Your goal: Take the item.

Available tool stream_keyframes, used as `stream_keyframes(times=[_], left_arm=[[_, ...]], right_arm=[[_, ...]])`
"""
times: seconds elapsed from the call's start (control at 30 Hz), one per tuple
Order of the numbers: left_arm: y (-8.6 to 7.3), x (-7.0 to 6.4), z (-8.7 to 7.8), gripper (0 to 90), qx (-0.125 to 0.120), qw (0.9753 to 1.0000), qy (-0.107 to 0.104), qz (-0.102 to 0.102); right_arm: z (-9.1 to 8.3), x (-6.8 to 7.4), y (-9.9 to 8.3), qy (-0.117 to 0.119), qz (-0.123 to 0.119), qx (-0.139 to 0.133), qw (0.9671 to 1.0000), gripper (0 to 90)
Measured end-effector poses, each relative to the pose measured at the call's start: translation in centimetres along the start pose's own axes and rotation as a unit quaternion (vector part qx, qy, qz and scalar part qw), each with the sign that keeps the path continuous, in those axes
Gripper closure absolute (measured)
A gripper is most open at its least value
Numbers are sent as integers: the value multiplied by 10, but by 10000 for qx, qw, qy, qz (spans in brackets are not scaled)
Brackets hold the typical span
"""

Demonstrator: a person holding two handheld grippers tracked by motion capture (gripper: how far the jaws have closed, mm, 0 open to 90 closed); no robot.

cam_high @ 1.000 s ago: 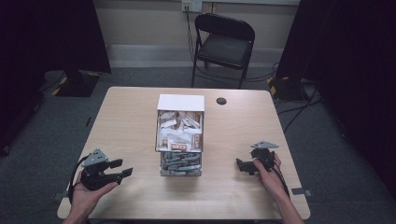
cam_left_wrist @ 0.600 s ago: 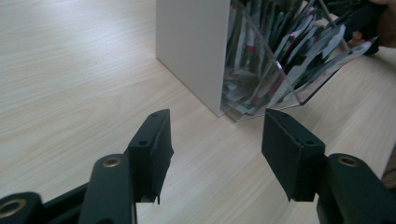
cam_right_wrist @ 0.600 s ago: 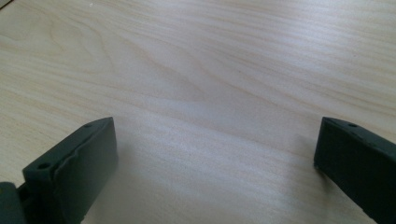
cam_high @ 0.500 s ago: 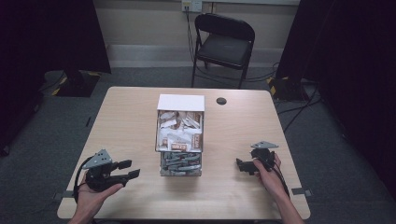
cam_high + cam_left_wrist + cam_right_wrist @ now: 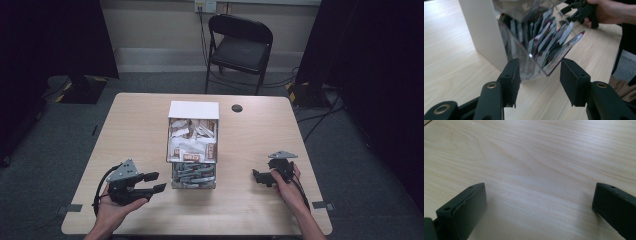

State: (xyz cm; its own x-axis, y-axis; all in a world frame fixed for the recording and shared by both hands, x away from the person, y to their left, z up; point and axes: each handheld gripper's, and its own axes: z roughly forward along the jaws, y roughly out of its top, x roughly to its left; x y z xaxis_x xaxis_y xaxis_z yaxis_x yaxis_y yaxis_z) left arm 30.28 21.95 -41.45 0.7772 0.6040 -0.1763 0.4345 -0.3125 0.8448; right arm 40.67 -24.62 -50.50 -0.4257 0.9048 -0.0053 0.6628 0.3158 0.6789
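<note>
A clear tiered packet dispenser (image 5: 193, 150) with a white back (image 5: 194, 109) stands mid-table; its upper tiers hold tan packets, its lowest front bin (image 5: 194, 176) grey-green ones. My left gripper (image 5: 157, 183) is open, just left of that front bin and pointing at it. In the left gripper view the open left gripper (image 5: 537, 73) frames the corner of the clear bin (image 5: 541, 50) full of upright packets. My right gripper (image 5: 257, 177) rests low on the table to the dispenser's right, apart from it. In its own view the right gripper (image 5: 539, 197) is wide open over bare wood.
The light wood table (image 5: 140, 130) has a small black round cap (image 5: 237, 108) behind the dispenser. A black folding chair (image 5: 240, 47) stands past the far edge. The other hand and its gripper (image 5: 584, 11) appear beyond the bin in the left gripper view.
My left gripper has slid right, closer to the dispenser's front bin, still open. The right gripper has stayed where it was.
</note>
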Motion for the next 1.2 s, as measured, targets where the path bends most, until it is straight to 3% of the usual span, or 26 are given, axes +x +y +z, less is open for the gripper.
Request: stream_keyframes(times=[0.13,0.23,0.47,0.63,0.67,0.8,0.93,1.2], left_arm=[[5,-9,5,545,37,9997,-211,114],[6,-13,9,558,15,9996,-263,79],[12,-21,20,583,13,9990,-385,234],[16,-22,28,607,9,9990,-286,344],[18,-21,31,616,-62,9990,-342,297],[19,-22,37,617,77,9984,-422,373],[21,-24,46,581,43,9984,-409,397],[19,-26,58,597,104,9975,-534,460]], right_arm=[[0,0,0,3,0,4,10000,0],[0,0,0,2,-4,3,10000,0],[0,0,0,1,0,7,10000,0],[0,0,0,6,-4,5,10000,0],[0,0,0,7,-6,6,10000,0],[0,0,0,6,-6,5,10000,0],[0,0,1,6,-7,5,10000,0],[1,0,1,7,-3,5,10000,0]])
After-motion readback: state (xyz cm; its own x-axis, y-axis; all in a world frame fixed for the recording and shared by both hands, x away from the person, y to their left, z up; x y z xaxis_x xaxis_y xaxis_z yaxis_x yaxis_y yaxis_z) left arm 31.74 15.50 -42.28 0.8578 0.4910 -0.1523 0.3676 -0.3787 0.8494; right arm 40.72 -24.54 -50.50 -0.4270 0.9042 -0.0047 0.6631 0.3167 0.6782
